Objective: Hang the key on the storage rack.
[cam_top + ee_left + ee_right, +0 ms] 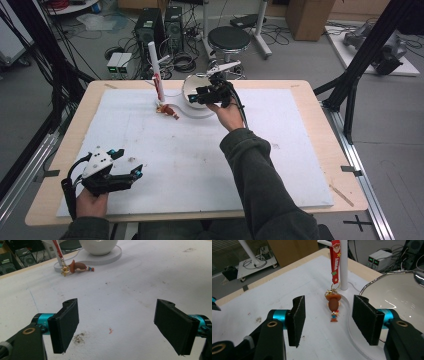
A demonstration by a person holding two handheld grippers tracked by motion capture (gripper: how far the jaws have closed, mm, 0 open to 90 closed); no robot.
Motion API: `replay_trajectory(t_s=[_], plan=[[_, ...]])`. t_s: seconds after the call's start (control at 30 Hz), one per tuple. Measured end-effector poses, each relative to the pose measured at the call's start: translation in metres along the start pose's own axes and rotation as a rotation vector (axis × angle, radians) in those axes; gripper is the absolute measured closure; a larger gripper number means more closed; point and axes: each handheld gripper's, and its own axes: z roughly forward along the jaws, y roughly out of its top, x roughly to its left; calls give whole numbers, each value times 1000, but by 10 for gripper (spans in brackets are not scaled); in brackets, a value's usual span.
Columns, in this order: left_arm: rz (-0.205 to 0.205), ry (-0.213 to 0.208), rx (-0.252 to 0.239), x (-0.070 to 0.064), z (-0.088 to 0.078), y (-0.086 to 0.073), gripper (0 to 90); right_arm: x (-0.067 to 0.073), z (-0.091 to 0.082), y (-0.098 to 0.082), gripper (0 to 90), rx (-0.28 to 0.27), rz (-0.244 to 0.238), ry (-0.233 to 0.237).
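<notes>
The little cowboy keychain figure (333, 306) lies flat on the white mat, mid-frame in the right gripper view, its red strap (335, 261) apparently hung off the white post (343, 265). The right gripper (327, 320) hovers just short of it, jaws half open, empty. The bowl (397, 293) sits close on the right, so a sloppy grab could clip its rim. The left gripper (116, 327) idles wide open, lower left of the high view.

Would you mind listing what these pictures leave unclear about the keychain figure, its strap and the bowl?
- Keychain figure: its face; too small in the high view, foreshortened in the right gripper view.
- Red strap: how it hangs on the white post; cut by the right gripper view's top edge.
- White bowl: its far side; cut by the right edge there, and hidden by the right gripper in the high view.
</notes>
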Motion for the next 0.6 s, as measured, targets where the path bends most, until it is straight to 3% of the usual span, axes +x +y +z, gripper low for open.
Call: replay_trajectory(t_s=[0.13, 0.23, 0.33, 0.6], plan=[[0, 1, 2, 0, 0, 0, 205, -2, -7, -6, 415, -7, 11, 2], [-2, 0, 2, -1, 0, 0, 205, -2, -15, -11, 401, -47, 35, 13], [-5, -2, 1, -1, 1, 0, 205, -3, -21, -15, 384, -25, 23, 4], [-9, 1, 6, 0, 1, -1, 205, -6, -36, -32, 346, -34, 25, -2]])
